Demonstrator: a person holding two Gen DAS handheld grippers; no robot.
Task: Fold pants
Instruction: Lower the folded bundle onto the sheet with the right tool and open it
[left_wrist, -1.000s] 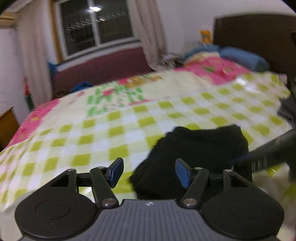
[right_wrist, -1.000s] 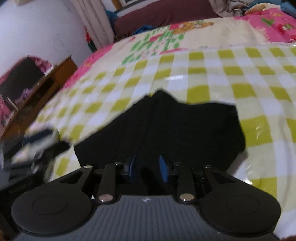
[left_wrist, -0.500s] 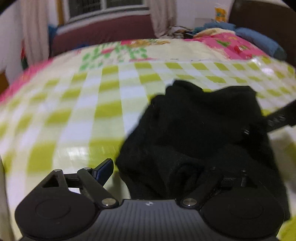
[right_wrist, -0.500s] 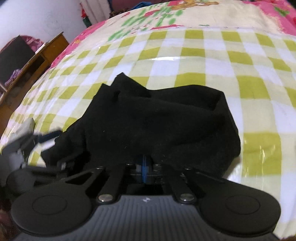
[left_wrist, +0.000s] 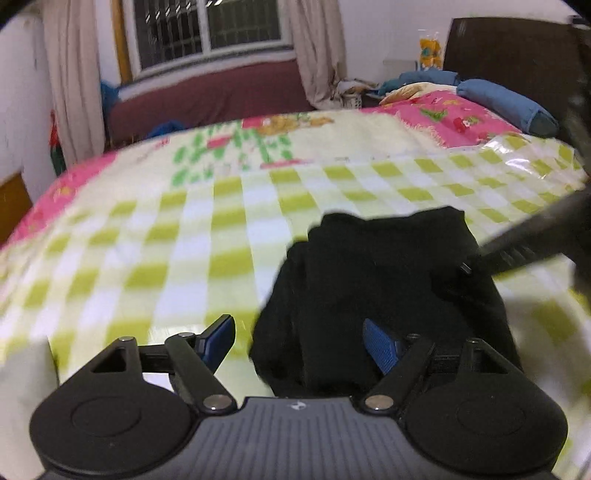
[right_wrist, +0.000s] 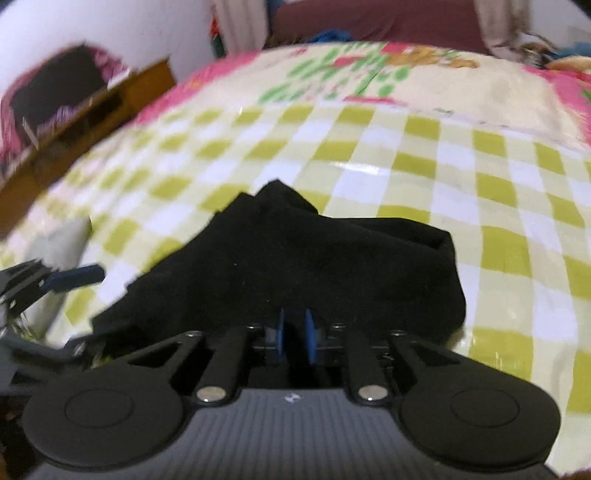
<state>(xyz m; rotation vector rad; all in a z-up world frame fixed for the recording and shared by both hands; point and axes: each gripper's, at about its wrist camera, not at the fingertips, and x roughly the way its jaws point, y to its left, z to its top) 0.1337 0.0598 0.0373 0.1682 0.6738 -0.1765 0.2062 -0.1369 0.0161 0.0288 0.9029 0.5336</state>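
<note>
**Step in hand (judged): regrip for the next fold.**

Location of pants (right_wrist: 295, 258): black, bunched in a thick lump on the checked bedspread (right_wrist: 443, 166), near edge just ahead of both tools.

Procedure:
- Take hold of all layers at once, not the top layer alone.
- Set the two grips well apart along the same edge, level with each other.
- Lift only enough to clear the bedspread, then carry over evenly.
- Smooth out lumps before letting go.
- Watch for slipping layers and a skewed fold.

Left gripper (left_wrist: 301, 345): spread wide, having just closed in a little. Left side of the pants between the pads (left_wrist: 380, 350), one over cloth, the other over bedspread, neither pressing. Pointed forward and down at the near left corner.

Right gripper (right_wrist: 295, 332): almost pressed together, having just parted slightly. Cloth draped at the tips, gap dark. Cannot tell whether a fold is pinched. Pointed steeply down at the near edge.
</note>
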